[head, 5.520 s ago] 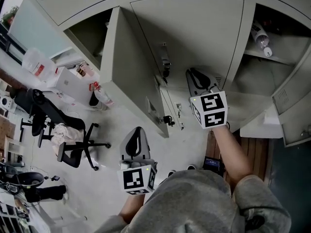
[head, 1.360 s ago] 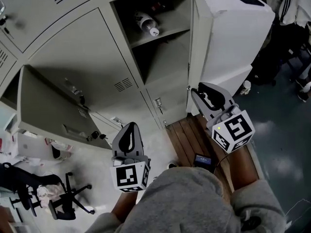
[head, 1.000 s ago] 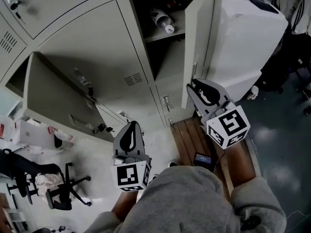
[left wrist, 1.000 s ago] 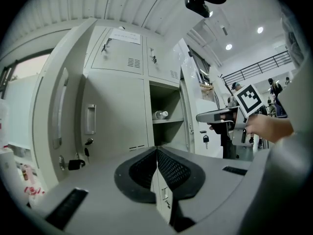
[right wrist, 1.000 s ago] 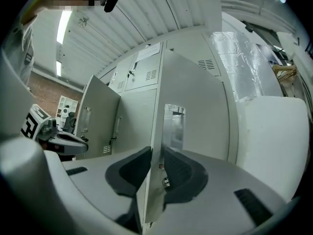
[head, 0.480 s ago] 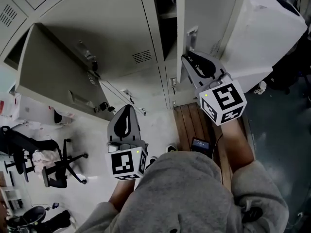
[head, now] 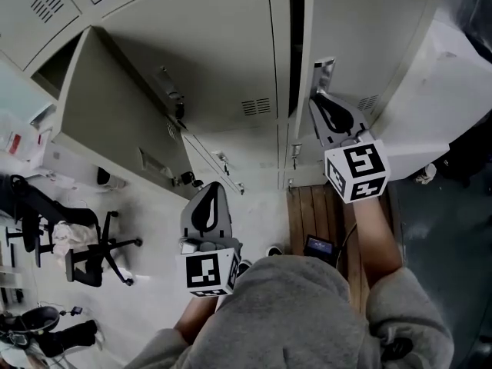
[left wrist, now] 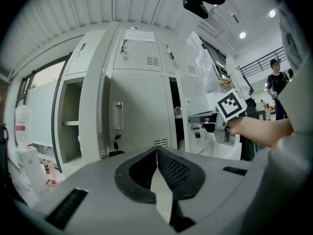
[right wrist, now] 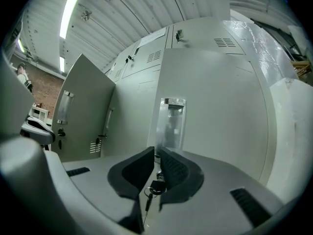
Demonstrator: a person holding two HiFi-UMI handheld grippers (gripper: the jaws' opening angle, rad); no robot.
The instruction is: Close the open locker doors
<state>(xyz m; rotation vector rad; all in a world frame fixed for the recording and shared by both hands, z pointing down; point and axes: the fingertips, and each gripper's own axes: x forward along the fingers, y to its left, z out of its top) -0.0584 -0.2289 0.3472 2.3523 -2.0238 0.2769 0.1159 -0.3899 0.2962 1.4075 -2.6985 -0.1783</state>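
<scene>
Grey lockers fill the head view. The right locker door [head: 369,29] stands almost flush, with only a dark slit [head: 296,44] left beside it. My right gripper [head: 317,97] points level at this door, just below its chrome handle plate [head: 324,71] [right wrist: 171,124]. Its jaws have just been closing and stand a narrow gap apart; a key on a ring [right wrist: 152,189] shows in the gap, and I see no pad pressing on it. Another locker door [head: 115,121] [left wrist: 93,116] further left is swung wide open. My left gripper [head: 211,184] [left wrist: 156,151] hangs shut and empty in front of it.
An office chair [head: 92,252] and bags [head: 15,137] are on the floor at the left. A wooden floor strip [head: 315,210] with a dark device [head: 317,246] lies under my right arm. A white cabinet [head: 453,91] stands right of the lockers. A person [left wrist: 275,80] stands far off.
The right locker door has swung from wide open to nearly closed with my right gripper at its handle. The bottle on its shelf is hidden now. The right jaws have narrowed.
</scene>
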